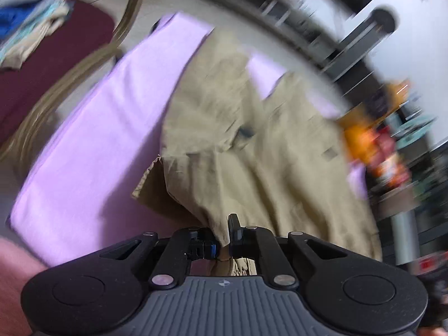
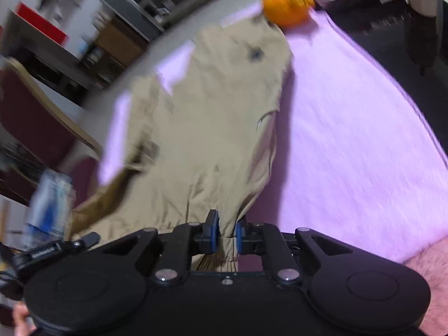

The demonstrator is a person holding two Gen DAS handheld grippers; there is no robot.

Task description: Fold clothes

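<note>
Both grippers, left [image 1: 222, 240] and right [image 2: 225, 240], are pinched tight on the gathered hem of khaki trousers [image 1: 252, 140] lying on the purple sheet [image 1: 98, 126]; lift level, both hands together, and keep the cloth taut

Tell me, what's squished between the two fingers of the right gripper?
A bunched, gathered edge of the tan trousers sits pinched in the right gripper, between its blue pads. The right wrist view shows it, with the rest spread over the purple cloth.
</note>
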